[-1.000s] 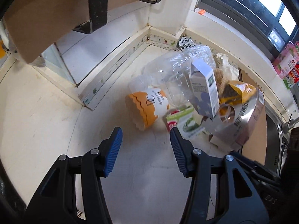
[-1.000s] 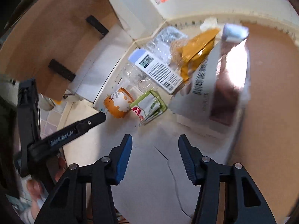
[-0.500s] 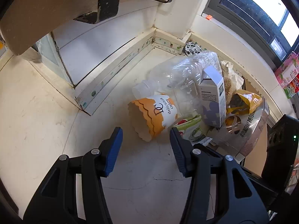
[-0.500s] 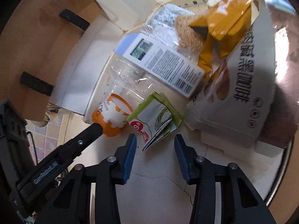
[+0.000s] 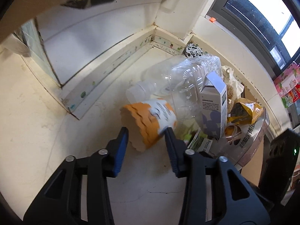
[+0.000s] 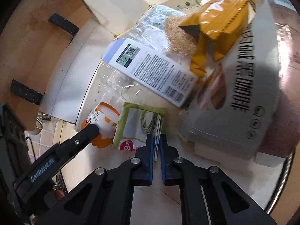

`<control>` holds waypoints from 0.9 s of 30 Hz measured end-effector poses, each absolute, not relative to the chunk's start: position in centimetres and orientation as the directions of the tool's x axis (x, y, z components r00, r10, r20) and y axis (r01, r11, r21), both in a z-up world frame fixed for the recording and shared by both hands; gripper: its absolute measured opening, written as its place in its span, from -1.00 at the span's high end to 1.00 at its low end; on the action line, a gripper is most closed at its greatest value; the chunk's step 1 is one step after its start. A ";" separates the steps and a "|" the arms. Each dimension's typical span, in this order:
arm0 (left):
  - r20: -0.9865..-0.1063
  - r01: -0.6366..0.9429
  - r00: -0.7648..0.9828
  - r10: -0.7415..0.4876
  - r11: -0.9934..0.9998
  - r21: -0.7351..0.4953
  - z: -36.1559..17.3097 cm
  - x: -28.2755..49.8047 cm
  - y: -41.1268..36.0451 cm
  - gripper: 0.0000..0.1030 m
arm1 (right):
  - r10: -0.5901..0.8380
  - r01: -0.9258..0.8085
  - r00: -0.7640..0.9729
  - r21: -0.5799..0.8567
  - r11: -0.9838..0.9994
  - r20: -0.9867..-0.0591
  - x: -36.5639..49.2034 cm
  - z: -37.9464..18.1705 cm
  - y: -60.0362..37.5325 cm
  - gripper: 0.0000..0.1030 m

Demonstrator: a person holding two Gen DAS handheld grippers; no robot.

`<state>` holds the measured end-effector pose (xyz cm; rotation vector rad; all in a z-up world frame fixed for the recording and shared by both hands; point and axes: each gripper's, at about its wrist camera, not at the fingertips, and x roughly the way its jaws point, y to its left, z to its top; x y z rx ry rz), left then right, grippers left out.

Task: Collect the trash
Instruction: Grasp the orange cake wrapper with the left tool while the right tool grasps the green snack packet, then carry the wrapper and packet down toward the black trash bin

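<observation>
An orange and white paper cup [image 5: 150,120] lies on its side on the pale counter [image 5: 46,131]. My left gripper [image 5: 145,133] is closing, with the cup's near end between its jaws and both pads touching it. One of its fingers [image 6: 90,131] shows against the cup [image 6: 105,118] in the right wrist view. A green and white packet [image 6: 135,123] lies flat beside the cup. My right gripper [image 6: 156,142] is shut on the packet's near edge. The same packet [image 5: 200,140] peeks out from behind the left gripper's right finger.
A heap of trash sits behind: a clear plastic bottle [image 5: 178,78], a white and blue carton [image 6: 150,69], a yellow bag [image 6: 215,28] and a big silver coffee bag [image 6: 243,97]. The walls meet in a corner [image 5: 155,28] behind. A metal sink rim [image 6: 281,196] runs at the right.
My left gripper came in low over the counter and its jaws narrowed around the cup. My right gripper moved up to the green packet and went from open to shut on its edge.
</observation>
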<state>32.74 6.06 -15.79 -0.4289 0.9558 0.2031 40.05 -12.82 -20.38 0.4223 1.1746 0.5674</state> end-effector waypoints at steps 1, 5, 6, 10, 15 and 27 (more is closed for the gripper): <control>-0.823 -0.351 0.567 -0.026 0.897 -0.270 -15.9 32.9 6.0 0.45 | 0.617 -0.199 0.277 0.584 0.787 -0.736 39.9 -20.3 -12.8 0.90; -0.813 -0.331 0.579 -0.068 0.891 -0.311 -16.8 33.4 5.8 0.90 | 0.611 -0.221 0.288 0.569 0.792 -0.737 39.0 -20.1 -13.2 0.91; -0.805 -0.323 0.587 -0.079 0.889 -0.323 -16.9 33.4 5.7 0.95 | 0.611 -0.225 0.289 0.568 0.792 -0.737 38.6 -19.8 -13.5 0.91; -0.777 -0.298 0.623 -0.086 0.893 -0.337 -16.7 32.8 5.1 1.00 | 0.607 -0.227 0.298 0.562 0.795 -0.737 37.5 -19.8 -14.4 0.92; -0.761 -0.286 0.641 -0.096 0.891 -0.353 -15.9 31.4 4.7 1.00 | 0.606 -0.218 0.305 0.566 0.795 -0.735 37.6 -19.5 -15.4 0.92; -0.738 -0.156 0.657 -0.158 0.928 -0.338 -11.6 22.9 2.5 1.00 | 0.604 -0.206 0.353 0.571 0.795 -0.714 32.1 -16.4 -18.8 0.92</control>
